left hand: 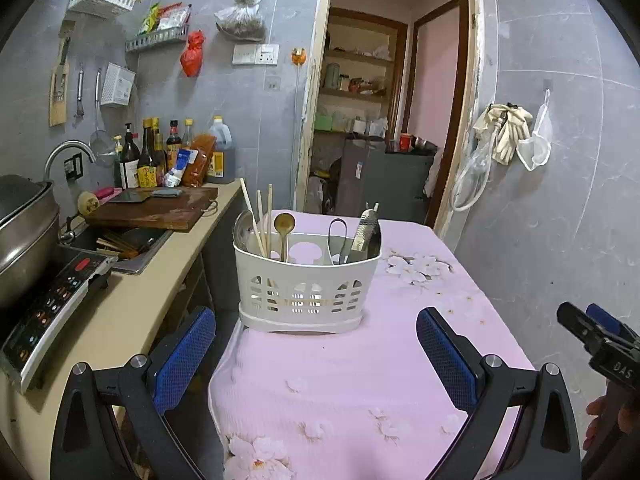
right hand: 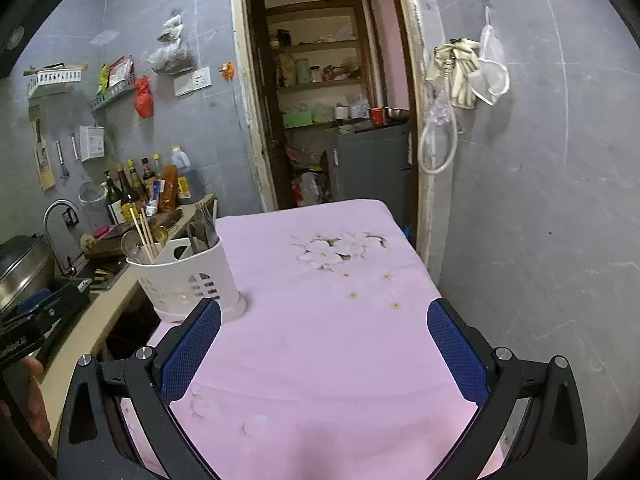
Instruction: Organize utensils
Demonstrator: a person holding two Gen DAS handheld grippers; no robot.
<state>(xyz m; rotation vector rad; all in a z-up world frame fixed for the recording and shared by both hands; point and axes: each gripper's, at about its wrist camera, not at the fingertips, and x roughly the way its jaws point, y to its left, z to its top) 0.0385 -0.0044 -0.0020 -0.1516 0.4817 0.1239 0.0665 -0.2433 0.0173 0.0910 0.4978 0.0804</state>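
A white slotted utensil caddy [left hand: 306, 284] stands on the pink flowered tablecloth [left hand: 360, 372]. It holds chopsticks [left hand: 260, 220], a brass spoon [left hand: 284, 226], a steel ladle, tongs [left hand: 338, 236] and a metal grater [left hand: 366, 232]. My left gripper [left hand: 316, 356] is open and empty, just in front of the caddy. My right gripper [right hand: 324, 344] is open and empty over the cloth, with the caddy [right hand: 188, 280] to its left. Each gripper shows at the edge of the other's view.
A counter [left hand: 160, 280] on the left carries a cutting board [left hand: 156, 208], sauce bottles, a sink, an induction cooker [left hand: 52, 304] and a pot. A doorway [left hand: 384, 120] opens behind the table. A grey wall with hung gloves [left hand: 504, 132] is on the right.
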